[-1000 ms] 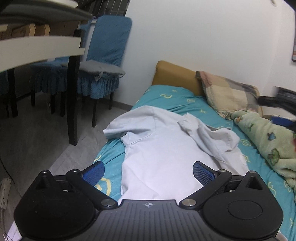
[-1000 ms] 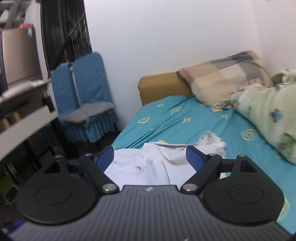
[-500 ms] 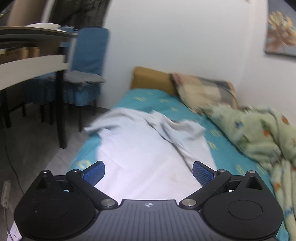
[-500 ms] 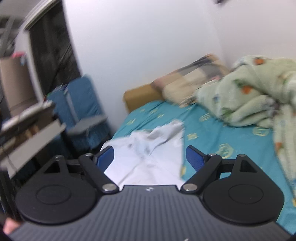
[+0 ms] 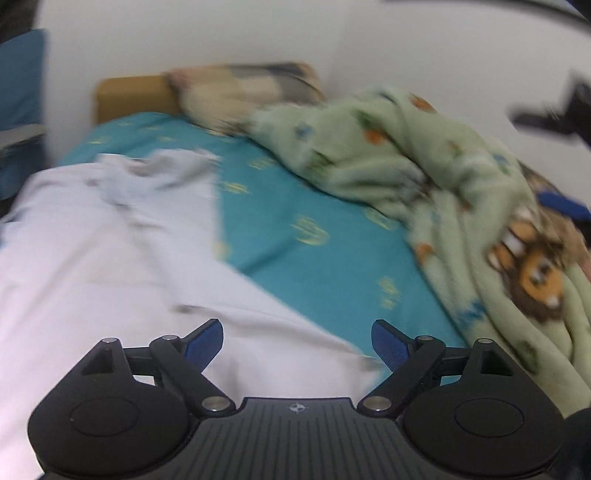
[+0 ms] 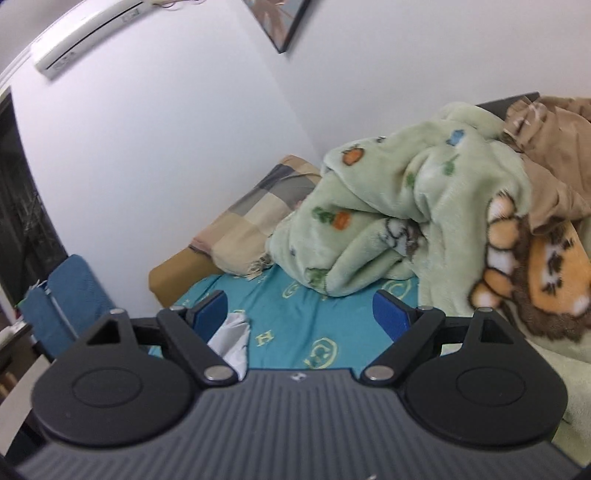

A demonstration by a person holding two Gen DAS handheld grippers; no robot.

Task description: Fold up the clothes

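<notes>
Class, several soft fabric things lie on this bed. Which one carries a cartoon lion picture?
The pale green fleece blanket, heaped on the bed's right side. The white garment is plain, and the pillow is checked.

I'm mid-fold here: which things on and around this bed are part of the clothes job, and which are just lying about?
Part of the job:
- white shirt, spread on the teal bedsheet
- left gripper, jaws closing, nothing between them
- right gripper, open, empty

Just lying about:
- green lion-print blanket
- checked pillow
- blue chair
- framed picture
</notes>
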